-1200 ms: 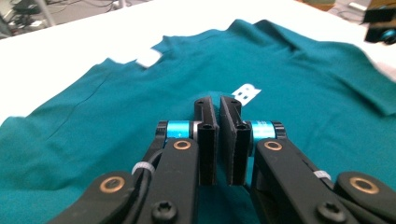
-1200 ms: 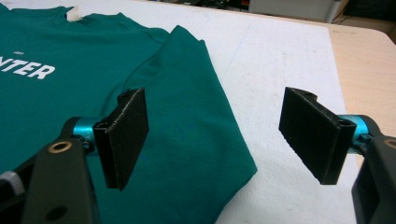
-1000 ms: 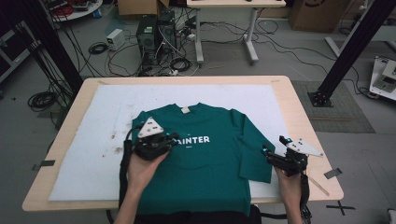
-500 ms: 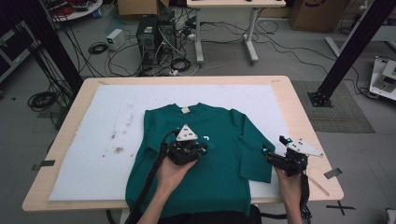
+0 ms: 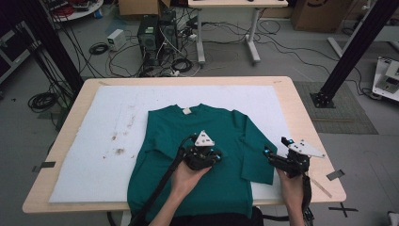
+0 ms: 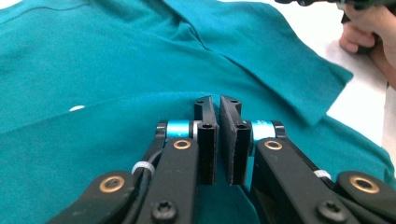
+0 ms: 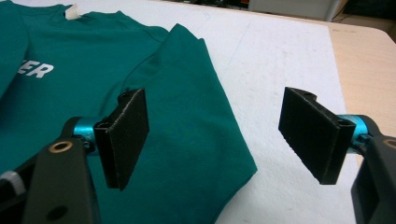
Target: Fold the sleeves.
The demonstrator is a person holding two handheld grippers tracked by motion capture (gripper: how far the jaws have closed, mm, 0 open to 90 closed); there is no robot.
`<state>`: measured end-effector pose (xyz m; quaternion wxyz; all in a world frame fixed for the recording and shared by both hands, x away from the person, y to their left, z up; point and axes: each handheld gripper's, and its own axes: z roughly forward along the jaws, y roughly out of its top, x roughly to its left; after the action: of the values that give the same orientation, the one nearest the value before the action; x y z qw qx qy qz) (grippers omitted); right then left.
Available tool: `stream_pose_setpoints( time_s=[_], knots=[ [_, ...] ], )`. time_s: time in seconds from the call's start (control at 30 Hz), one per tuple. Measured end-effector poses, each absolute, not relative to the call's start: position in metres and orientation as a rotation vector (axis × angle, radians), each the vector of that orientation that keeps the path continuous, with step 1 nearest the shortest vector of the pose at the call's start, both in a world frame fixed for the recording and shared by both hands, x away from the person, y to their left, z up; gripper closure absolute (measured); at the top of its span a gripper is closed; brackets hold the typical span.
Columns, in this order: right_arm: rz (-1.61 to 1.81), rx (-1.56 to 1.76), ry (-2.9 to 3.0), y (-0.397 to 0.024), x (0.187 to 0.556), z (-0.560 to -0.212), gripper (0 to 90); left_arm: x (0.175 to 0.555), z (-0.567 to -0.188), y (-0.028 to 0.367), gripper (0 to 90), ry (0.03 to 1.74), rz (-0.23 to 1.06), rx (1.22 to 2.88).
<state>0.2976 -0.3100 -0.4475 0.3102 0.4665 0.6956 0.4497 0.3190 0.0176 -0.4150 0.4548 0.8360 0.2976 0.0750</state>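
A teal long-sleeved shirt (image 5: 221, 125) lies front up on the white mat (image 5: 103, 141). Its left sleeve is folded in over the chest and covers most of the white print. My left gripper (image 5: 219, 157) rests low on the middle of the shirt (image 6: 93, 70), jaws shut (image 6: 218, 100), apparently pinching that folded sleeve. The shirt's right sleeve (image 5: 256, 157) lies flat, cuff toward the front edge. My right gripper (image 5: 275, 148) hovers just right of that cuff. Its jaws stand wide open (image 7: 215, 126) with nothing between them, above the cuff's edge (image 7: 219, 154).
The wooden table (image 5: 306, 108) carries the mat, which has brown stains (image 5: 117, 150) at the left. Bare mat (image 7: 280, 70) lies right of the sleeve. Behind the table are cables, a computer tower (image 5: 153, 33) and a second desk's legs.
My left gripper has moved right across the shirt from its left side to the middle and sunk lower, taking the left sleeve over the chest print. The right gripper has not moved.
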Motion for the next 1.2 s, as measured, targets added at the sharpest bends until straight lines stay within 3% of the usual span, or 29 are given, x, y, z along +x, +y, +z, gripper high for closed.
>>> stream_pose_setpoints(
  time_s=[0.47, 0.5, 0.57, 0.63, 0.9, 1.2],
  knots=[
    [1.181, 1.247, 1.846, -0.309, 0.298, -0.447, 24.8, 0.316, -0.420, 0.006, 85.1, 0.693, 0.159, 2.096],
    [1.182, 1.250, 1.846, -0.309, 0.298, -0.447, 24.8, 0.316, -0.419, 0.006, 83.6, 0.687, 0.160, 2.086],
    [1.181, 1.246, 1.845, -0.309, 0.298, -0.447, 24.8, 0.315, -0.415, 0.010, 68.4, 0.692, 0.177, 2.059],
    [1.182, 1.240, 1.842, -0.309, 0.298, -0.447, 24.8, 0.314, -0.410, 0.018, 64.3, 0.682, 0.203, 2.047],
    [1.181, 1.242, 1.844, -0.309, 0.298, -0.447, 24.8, 0.316, -0.386, 0.082, 59.1, 0.766, 0.394, 2.035],
    [1.171, 1.245, 1.847, -0.308, 0.298, -0.447, 24.8, 0.330, -0.401, 0.187, 68.1, 1.035, 0.507, 2.040]
  ],
)
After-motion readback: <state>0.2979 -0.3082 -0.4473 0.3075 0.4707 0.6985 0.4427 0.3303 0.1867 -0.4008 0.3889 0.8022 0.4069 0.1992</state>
